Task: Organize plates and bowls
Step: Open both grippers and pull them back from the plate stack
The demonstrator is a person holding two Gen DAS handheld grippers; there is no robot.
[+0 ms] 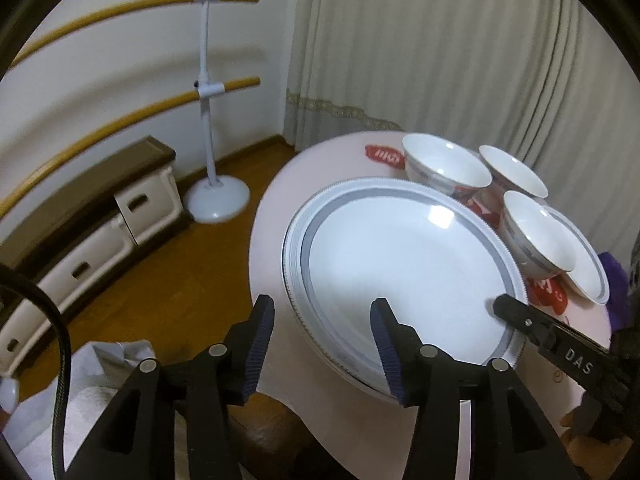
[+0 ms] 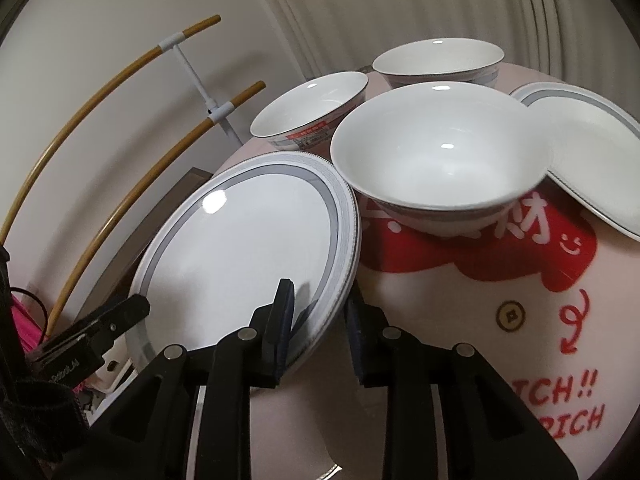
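Plates [image 1: 400,268] lie stacked at the left edge of the round table [image 1: 276,208], their rim hanging a little past that edge. The right claw [image 2: 318,320] is clamped on the near right rim of the stack, one finger on top of the plate and the other under it. The left claw [image 1: 322,344] stands apart at the stack's near left rim, one finger over the plate face and the other outside the rim past the table edge, neither pad pressing on it. Three white bowls sit upright behind the stack: a near bowl [image 2: 436,160] just beside the stack's far right rim, a left bowl [image 2: 310,108] and a far bowl [image 2: 438,62] nearer the far edge. Another plate [image 2: 592,152] lies toward the table's right edge, the near bowl overlapping its rim.
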